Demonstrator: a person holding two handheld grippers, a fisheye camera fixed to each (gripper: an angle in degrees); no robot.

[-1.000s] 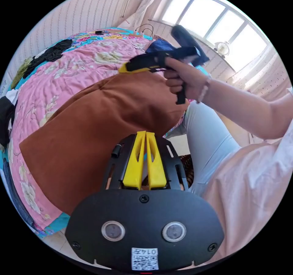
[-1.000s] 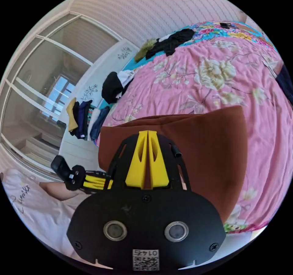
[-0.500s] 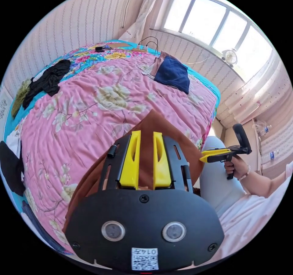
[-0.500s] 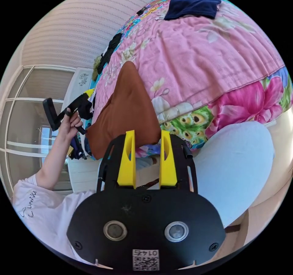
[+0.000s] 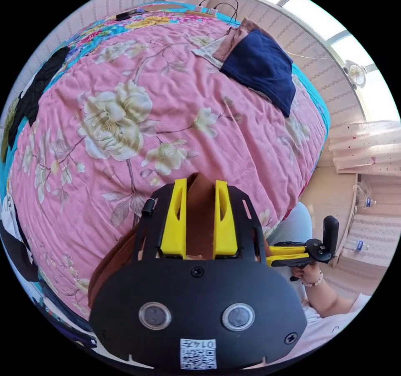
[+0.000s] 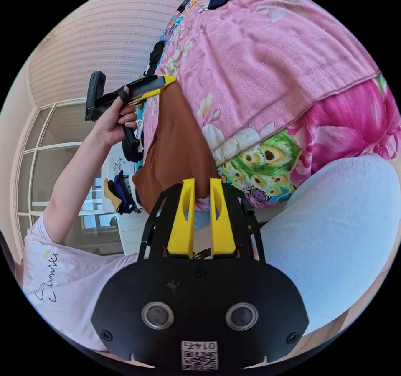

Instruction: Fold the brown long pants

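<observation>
Left tool (image 5: 199, 190) clamps smooth brown pants (image 6: 177, 142) over wrinkled floral quilt (image 5: 125, 113).

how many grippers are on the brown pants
2. The left gripper clamps a bunched fold of the brown pants; the right gripper has its tips at the lower corner, grip unclear.
</observation>
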